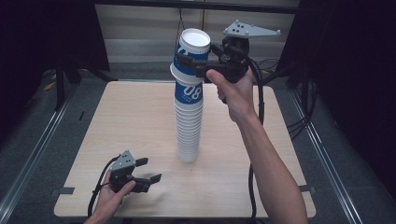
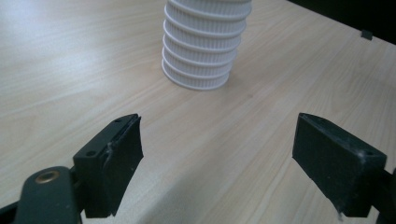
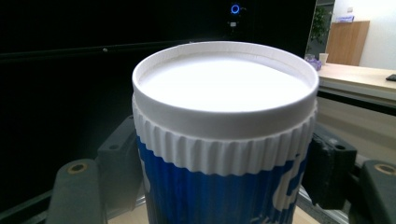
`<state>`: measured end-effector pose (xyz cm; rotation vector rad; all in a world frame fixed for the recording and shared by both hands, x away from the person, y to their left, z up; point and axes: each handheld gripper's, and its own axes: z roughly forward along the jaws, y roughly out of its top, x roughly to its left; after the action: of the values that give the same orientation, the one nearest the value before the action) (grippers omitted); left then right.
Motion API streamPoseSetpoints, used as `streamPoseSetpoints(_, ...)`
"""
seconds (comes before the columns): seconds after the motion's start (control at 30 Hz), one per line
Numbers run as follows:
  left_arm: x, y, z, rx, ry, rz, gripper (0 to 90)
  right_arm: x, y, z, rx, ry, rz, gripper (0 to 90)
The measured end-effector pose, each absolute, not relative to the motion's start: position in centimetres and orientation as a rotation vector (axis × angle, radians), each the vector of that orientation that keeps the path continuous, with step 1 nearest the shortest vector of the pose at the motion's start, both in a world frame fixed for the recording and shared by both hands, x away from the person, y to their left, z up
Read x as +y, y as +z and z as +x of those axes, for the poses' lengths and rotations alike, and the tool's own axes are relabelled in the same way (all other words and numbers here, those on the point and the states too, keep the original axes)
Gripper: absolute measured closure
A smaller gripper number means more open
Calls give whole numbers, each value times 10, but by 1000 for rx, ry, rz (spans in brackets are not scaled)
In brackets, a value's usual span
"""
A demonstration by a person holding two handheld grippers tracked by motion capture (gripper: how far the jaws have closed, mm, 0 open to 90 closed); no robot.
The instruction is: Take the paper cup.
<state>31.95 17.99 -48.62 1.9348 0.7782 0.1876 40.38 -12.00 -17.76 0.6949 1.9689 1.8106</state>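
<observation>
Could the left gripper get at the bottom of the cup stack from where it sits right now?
Probably yes. The left gripper sits low with its jaws wide open, facing the cup stack, and only bare table lies between them.

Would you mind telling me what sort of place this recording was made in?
Probably a lab recording station: a bare wooden table ringed by black curtains, with office desks beyond.

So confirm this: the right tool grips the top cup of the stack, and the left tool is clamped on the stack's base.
Not the second part. The left gripper view shows the left tool open and short of the stack, holding nothing. The right tool does grip the top cup.
</observation>
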Motion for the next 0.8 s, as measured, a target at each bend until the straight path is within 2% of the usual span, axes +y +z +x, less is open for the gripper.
streamPoseSetpoints(0.17,177,-487,320,768,236,1954,158,-121,-175,403,1968,1810,687,271)
streamPoseSetpoints(0.3,178,-487,320,778,205,1946,158,-125,-173,402,1958,1820,684,271)
streamPoseSetpoints(0.43,179,-486,323,775,115,1918,158,-130,-170,399,1949,1820,688,270)
streamPoseSetpoints(0.63,180,-486,327,788,90,1892,158,-141,-163,390,1936,1817,673,271)
streamPoseSetpoints(0.8,180,-485,327,799,120,1908,159,-155,-158,384,1917,1801,675,271)
